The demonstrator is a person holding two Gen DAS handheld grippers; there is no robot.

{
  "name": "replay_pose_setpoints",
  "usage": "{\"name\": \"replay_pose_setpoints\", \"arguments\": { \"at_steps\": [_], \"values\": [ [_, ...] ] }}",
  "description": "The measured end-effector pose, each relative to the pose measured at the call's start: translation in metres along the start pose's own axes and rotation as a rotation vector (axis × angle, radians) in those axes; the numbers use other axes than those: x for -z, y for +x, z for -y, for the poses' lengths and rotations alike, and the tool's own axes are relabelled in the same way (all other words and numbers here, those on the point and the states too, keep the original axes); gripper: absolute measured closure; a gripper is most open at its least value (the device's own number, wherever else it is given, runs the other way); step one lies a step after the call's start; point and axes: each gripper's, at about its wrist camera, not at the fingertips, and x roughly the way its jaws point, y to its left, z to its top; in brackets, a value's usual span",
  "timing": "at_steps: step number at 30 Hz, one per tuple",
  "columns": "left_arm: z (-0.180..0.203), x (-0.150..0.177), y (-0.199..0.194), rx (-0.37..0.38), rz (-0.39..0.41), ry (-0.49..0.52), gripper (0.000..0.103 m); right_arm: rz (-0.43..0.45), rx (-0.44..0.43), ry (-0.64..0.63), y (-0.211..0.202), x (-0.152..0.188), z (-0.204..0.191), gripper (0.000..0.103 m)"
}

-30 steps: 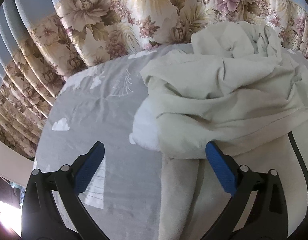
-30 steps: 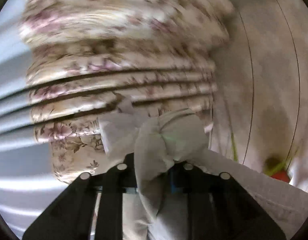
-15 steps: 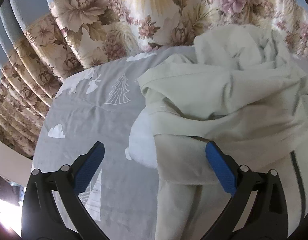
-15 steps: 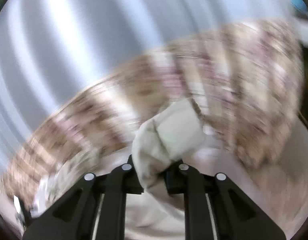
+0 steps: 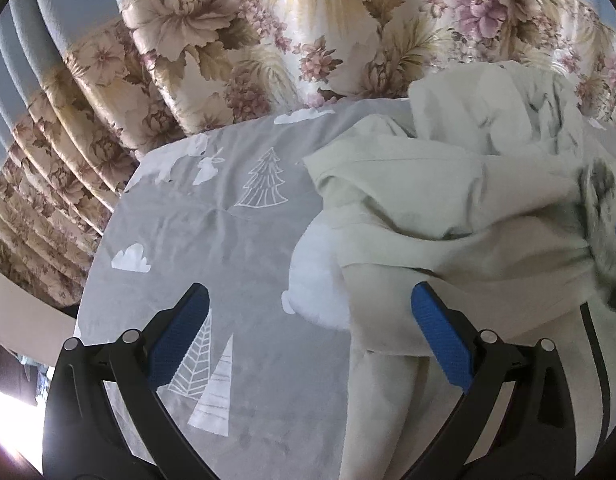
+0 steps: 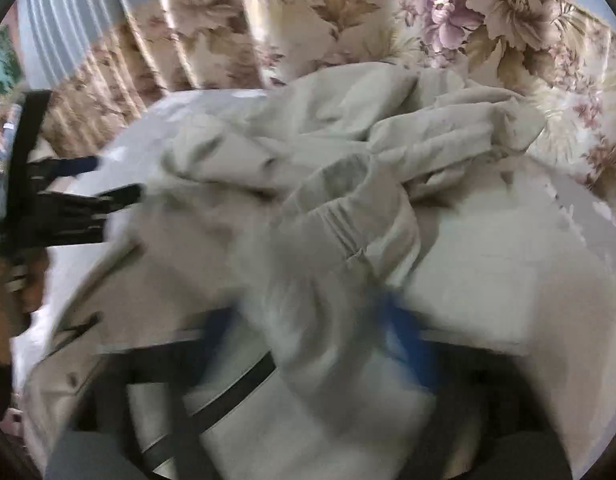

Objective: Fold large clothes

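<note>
While the left gripper (image 5: 308, 332) gapes empty, the right gripper (image 6: 320, 336), blurred, seemingly pinches the garment (image 5: 448, 200) at three o'clock; spreading flat comes next.

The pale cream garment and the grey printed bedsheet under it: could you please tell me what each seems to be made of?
The pale cream garment looks like a matte woven fabric, perhaps cotton: soft crumpled folds, gathered elastic cuff. The grey printed bedsheet looks like smooth, faintly plush cloth with flat white printed trees and clouds.

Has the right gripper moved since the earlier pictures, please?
Yes. The right gripper has swung down from facing the floral curtain to just above the cream garment.
</note>
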Motion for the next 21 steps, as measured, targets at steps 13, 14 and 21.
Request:
{"name": "replay_pose_setpoints", "arguments": {
  "at_steps": [13,14,21],
  "values": [
    [0.109,-0.024,-0.03,0.3,0.002,0.056,0.003,0.208,0.301,0.387,-0.111,0.068,0.194,0.012],
    [0.122,-0.026,-0.03,0.321,0.0,0.061,0.003,0.195,0.278,0.421,-0.106,0.076,0.205,0.014],
    [0.169,-0.038,-0.021,0.385,-0.013,0.096,0.074,0.165,0.148,0.424,-0.073,0.086,0.198,0.095]
  ]
}}
